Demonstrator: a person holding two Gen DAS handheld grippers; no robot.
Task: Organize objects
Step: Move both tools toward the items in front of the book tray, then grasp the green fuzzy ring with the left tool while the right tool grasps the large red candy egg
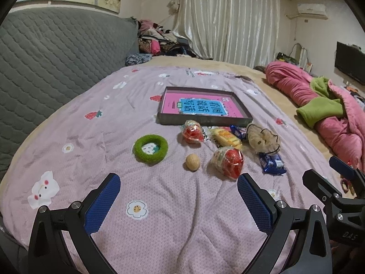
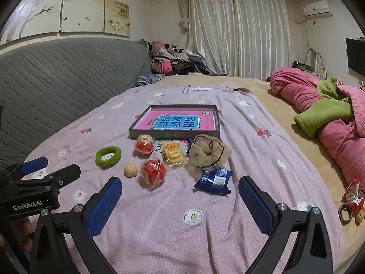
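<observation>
the walnut (image 1: pixel 192 162) could roll on the soft pink quilt (image 1: pixel 159 205) if a finger nudges it, and crinkly snack wrappers may slip. both the left gripper (image 1: pixel 179 202) and right gripper (image 2: pixel 180 202) hover low at the quilt's near edge, spread wide, empty; the snacks sit mid-quilt before the shallow box (image 1: pixel 205 119).

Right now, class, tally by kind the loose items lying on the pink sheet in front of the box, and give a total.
Red wrapped snacks: 2
Blue packets: 2
Yellow packet: 1
Walnut: 1
Green ring: 1
Beige scrunchie: 1
Total: 8
</observation>
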